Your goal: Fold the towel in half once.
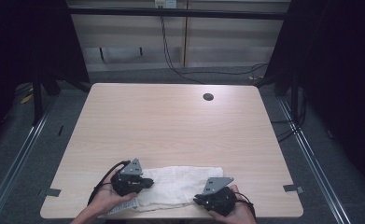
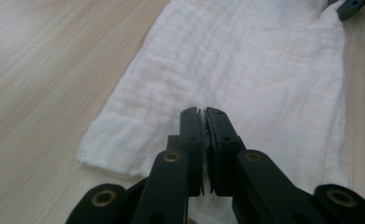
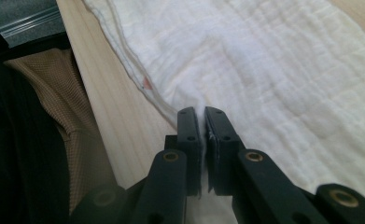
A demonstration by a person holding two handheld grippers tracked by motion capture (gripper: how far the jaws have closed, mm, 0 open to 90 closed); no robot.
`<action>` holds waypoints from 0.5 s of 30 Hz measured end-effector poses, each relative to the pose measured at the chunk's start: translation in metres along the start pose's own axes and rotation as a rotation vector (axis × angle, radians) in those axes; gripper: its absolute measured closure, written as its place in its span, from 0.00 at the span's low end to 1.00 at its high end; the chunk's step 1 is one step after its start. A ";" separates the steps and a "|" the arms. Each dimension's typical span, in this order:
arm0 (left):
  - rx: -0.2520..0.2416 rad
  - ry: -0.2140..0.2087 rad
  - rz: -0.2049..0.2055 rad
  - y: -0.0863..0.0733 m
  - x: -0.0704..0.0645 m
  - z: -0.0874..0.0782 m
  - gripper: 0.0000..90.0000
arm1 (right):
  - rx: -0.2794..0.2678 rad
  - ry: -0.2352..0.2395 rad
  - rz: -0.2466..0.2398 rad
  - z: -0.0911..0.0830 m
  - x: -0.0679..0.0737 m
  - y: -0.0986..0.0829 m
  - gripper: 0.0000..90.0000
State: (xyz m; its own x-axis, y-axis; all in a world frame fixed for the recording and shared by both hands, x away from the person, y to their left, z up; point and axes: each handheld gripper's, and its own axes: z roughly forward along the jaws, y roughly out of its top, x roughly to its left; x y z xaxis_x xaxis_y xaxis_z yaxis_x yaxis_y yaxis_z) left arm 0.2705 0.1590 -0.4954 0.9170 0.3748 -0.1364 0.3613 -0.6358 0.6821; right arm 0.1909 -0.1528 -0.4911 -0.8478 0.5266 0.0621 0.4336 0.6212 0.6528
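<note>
A white folded towel (image 1: 180, 182) lies flat near the front edge of the wooden table (image 1: 171, 121). My left gripper (image 1: 150, 183) sits at the towel's left end. In the left gripper view its jaws (image 2: 202, 114) are pressed together on the towel (image 2: 245, 60), close to the short edge. My right gripper (image 1: 196, 200) is at the towel's front edge, right of centre. In the right gripper view its jaws (image 3: 202, 114) pinch a small pucker of the towel (image 3: 264, 60) beside the hemmed edge. A hand holds each gripper.
A round cable hole (image 1: 208, 97) sits at the far right of the table. Tape marks (image 1: 293, 188) flag the front corners. Cables (image 1: 171, 60) run over the floor behind. The person's tan garment (image 3: 45, 107) is just past the front edge.
</note>
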 end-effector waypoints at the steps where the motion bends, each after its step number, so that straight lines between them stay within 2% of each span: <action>1: -0.008 0.000 -0.012 0.002 0.000 0.002 0.97 | 0.002 0.000 0.011 0.000 -0.001 0.000 0.96; 4: -0.007 -0.021 -0.038 0.007 0.004 0.007 0.97 | 0.008 -0.022 0.022 -0.004 -0.005 -0.002 0.97; 5: -0.008 -0.024 -0.042 0.009 0.005 0.009 0.97 | 0.004 -0.007 0.036 -0.004 -0.008 -0.003 0.97; 9: 0.005 -0.035 -0.019 0.022 0.004 0.020 0.97 | 0.015 -0.003 0.060 -0.010 -0.013 -0.007 0.97; 14: -0.017 -0.070 -0.053 0.026 0.001 0.029 0.96 | 0.009 -0.016 0.114 -0.022 -0.020 -0.021 0.95; 15: -0.027 -0.089 -0.080 0.026 0.001 0.029 0.93 | 0.008 -0.015 0.124 -0.025 -0.021 -0.024 0.92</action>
State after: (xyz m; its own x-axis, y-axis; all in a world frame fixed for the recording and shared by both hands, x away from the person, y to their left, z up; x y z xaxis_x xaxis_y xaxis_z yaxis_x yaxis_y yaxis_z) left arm 0.2861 0.1233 -0.4988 0.8973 0.3614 -0.2535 0.4303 -0.5876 0.6852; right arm 0.1910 -0.1935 -0.4894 -0.7830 0.6081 0.1310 0.5375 0.5554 0.6346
